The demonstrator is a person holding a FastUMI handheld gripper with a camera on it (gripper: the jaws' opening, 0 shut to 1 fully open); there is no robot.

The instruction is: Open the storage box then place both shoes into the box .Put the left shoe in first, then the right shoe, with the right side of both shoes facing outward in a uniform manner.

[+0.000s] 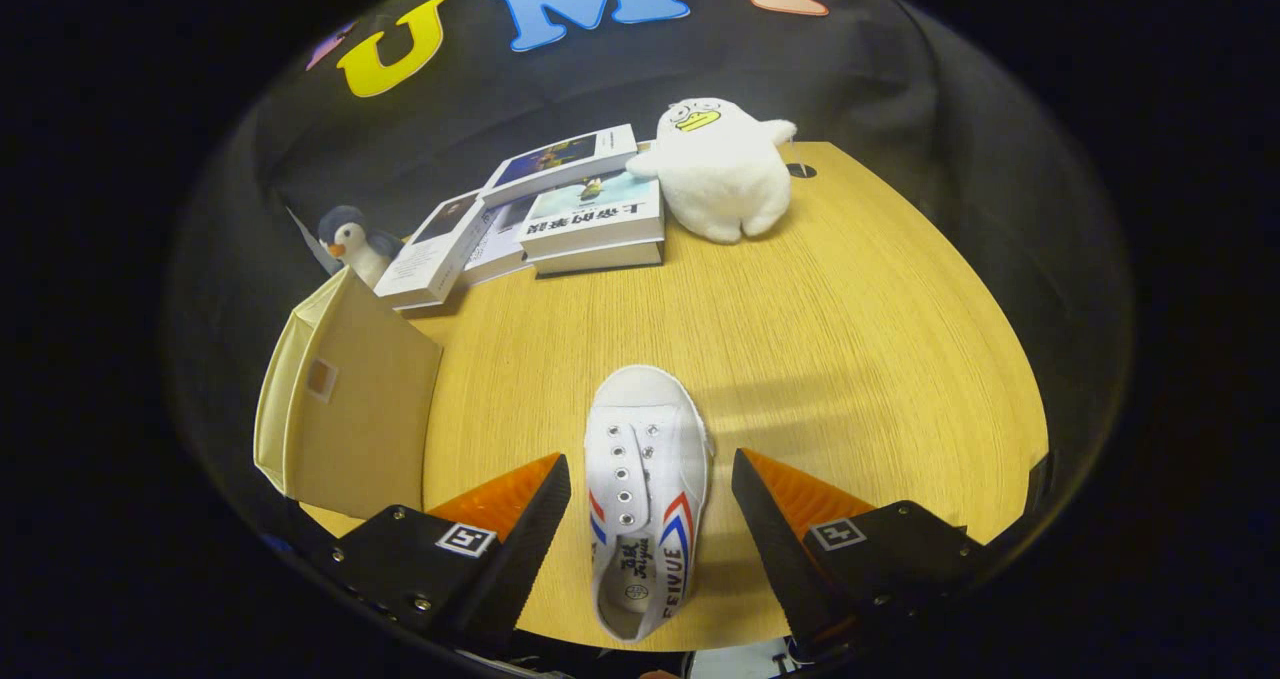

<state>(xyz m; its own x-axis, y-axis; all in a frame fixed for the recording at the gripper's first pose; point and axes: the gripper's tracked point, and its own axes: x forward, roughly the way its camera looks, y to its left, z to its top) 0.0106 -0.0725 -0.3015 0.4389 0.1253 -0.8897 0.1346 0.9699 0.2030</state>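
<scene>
White shoe (645, 504), one, between spread gripper (650, 489), one box (345, 409), two plush toys (720, 169).

The shoe (645, 499) lies on the table (850, 359) between the spread fingers (530, 499), box (345, 409) to its left.

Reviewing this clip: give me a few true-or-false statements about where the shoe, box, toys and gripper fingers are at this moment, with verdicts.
1. The white canvas shoe lies between the open gripper fingers, untouched. True.
2. The shoe sits inside the beige fabric storage box. False: it lies on the wooden table, beside the box.
3. The white plush duck leans by the stacked books. True.
4. The small grey penguin toy stands between the fingers. False: it stands beyond the box.
</scene>
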